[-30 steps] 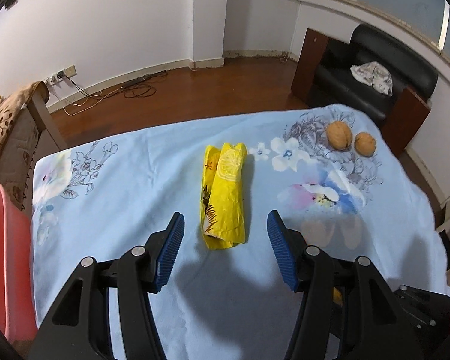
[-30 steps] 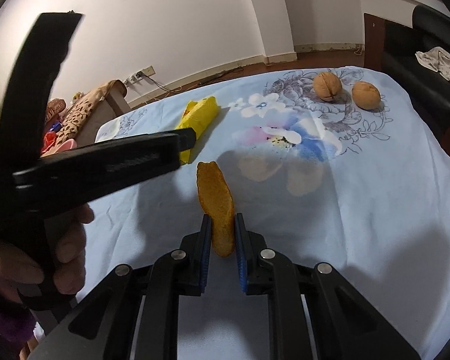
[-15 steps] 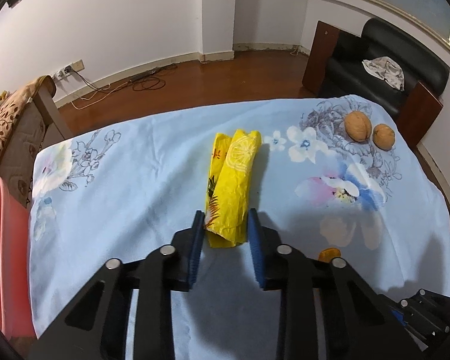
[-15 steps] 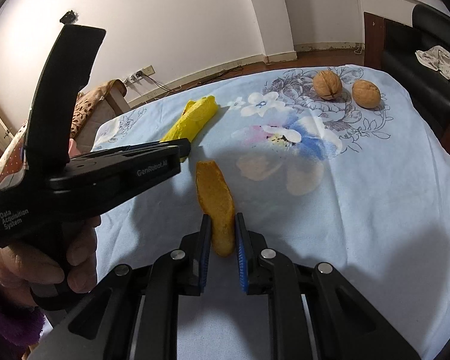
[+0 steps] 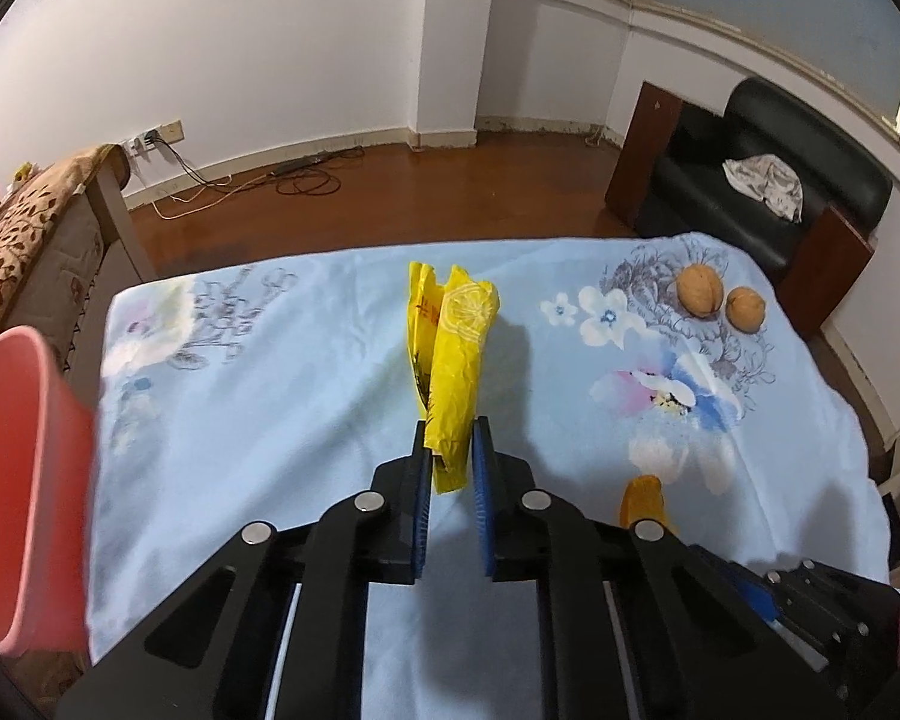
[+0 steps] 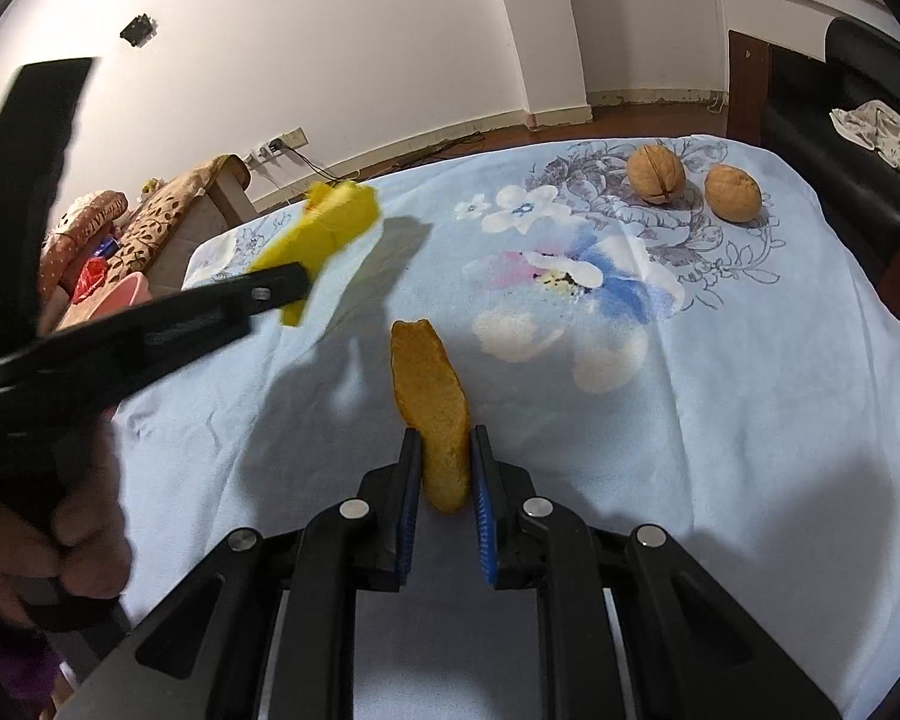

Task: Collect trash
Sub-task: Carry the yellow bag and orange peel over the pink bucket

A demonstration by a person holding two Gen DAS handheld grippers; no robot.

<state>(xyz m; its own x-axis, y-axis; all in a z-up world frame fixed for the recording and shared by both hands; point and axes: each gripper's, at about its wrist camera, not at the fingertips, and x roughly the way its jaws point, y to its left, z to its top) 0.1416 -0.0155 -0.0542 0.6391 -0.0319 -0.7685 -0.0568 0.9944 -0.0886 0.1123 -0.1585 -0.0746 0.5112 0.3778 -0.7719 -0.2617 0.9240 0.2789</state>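
My left gripper (image 5: 450, 438) is shut on the near end of a crumpled yellow wrapper (image 5: 453, 354) and holds it lifted above the blue flowered tablecloth (image 5: 270, 438). The wrapper also shows in the right wrist view (image 6: 324, 228), held up by the left gripper (image 6: 297, 285). My right gripper (image 6: 444, 456) is shut on an orange peel (image 6: 429, 396), held just above the cloth. The peel's tip shows in the left wrist view (image 5: 645, 495).
A pink bin (image 5: 18, 480) stands at the table's left edge, also visible in the right wrist view (image 6: 114, 297). Two walnuts (image 5: 699, 291) (image 6: 654, 171) lie at the far right of the table. A black armchair (image 5: 768, 180) stands beyond the table.
My left gripper closed on the yellow wrapper and lifted it off the cloth. My right gripper kept hold of the orange peel and barely moved.
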